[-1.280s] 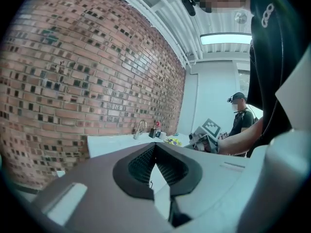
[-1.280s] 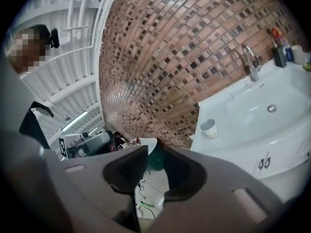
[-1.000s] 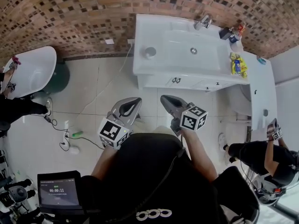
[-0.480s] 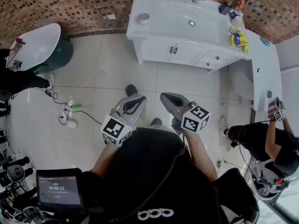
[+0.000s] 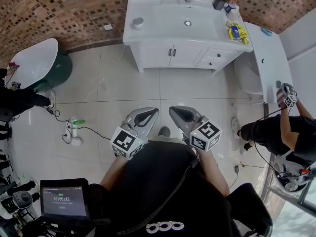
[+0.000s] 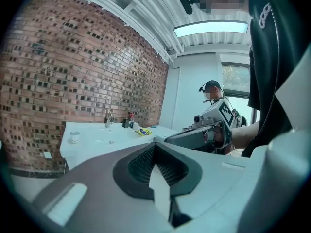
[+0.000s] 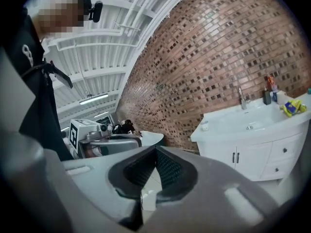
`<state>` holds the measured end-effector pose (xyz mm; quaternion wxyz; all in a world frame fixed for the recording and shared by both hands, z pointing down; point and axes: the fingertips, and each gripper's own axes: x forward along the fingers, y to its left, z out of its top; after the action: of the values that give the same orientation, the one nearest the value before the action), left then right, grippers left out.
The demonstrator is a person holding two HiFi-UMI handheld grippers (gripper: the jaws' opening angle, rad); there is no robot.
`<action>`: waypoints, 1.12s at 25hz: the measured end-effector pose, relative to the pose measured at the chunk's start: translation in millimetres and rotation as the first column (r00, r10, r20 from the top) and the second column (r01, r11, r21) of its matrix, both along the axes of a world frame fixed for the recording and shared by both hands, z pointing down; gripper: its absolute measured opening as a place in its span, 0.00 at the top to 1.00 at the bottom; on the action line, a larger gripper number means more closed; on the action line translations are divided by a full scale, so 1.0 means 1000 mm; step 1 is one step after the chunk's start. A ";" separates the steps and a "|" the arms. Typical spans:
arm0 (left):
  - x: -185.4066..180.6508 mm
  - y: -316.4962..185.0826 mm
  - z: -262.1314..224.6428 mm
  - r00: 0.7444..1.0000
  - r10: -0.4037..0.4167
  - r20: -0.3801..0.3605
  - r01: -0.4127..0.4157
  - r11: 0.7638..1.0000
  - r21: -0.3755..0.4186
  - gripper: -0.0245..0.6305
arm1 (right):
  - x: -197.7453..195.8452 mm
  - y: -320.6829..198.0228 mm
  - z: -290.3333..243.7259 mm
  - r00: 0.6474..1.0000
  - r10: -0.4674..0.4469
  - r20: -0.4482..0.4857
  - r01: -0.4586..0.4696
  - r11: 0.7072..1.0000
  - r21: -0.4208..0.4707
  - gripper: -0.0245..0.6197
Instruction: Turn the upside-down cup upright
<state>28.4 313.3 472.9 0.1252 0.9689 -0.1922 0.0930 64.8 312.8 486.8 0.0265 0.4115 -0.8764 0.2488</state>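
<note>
Now | cup (image 5: 138,22) on vanity top (image 5: 150,32) | left gripper (image 5: 152,112), right gripper (image 5: 174,110) closed, empty.

A small pale cup (image 5: 138,22) is seen in the upper middle of the head view, set on the left end of a white washstand counter (image 5: 132,36). Whether it stands inverted cannot be told.

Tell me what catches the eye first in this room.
The white vanity against the brick wall stands out at the top of the head view, a small cup on its left end. Nearer, the left gripper and right gripper are both shut and empty above the tiled floor.
</note>
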 end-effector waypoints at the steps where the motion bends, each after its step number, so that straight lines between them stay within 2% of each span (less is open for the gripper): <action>1: 0.003 0.005 0.001 1.000 0.009 0.003 -0.009 1.000 -0.003 0.94 | 0.001 0.003 -0.001 1.000 0.005 0.002 -0.005 1.000 0.000 0.97; 4: 0.015 0.012 -0.001 1.000 0.023 0.007 -0.024 1.000 0.002 0.94 | 0.003 0.007 -0.011 0.999 0.013 0.040 -0.013 1.000 0.011 0.97; 10: 0.007 0.016 0.000 1.000 0.014 0.008 -0.014 1.000 0.002 0.94 | -0.020 0.011 -0.011 0.999 -0.030 0.022 0.029 0.999 0.016 0.97; 16: -0.009 0.018 -0.003 1.000 -0.003 -0.001 0.003 1.000 -0.024 0.94 | -0.029 0.003 -0.023 0.989 -0.026 0.143 0.029 0.999 -0.019 0.97; 28: 0.009 0.035 -0.002 0.999 0.041 -0.008 -0.041 0.999 -0.009 0.94 | -0.004 0.016 -0.026 0.974 0.049 0.223 -0.047 0.999 -0.017 0.97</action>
<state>37.2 348.4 471.2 0.1285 0.9724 -0.1714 0.0927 60.6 329.0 461.2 -0.0757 0.4018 -0.8622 0.2989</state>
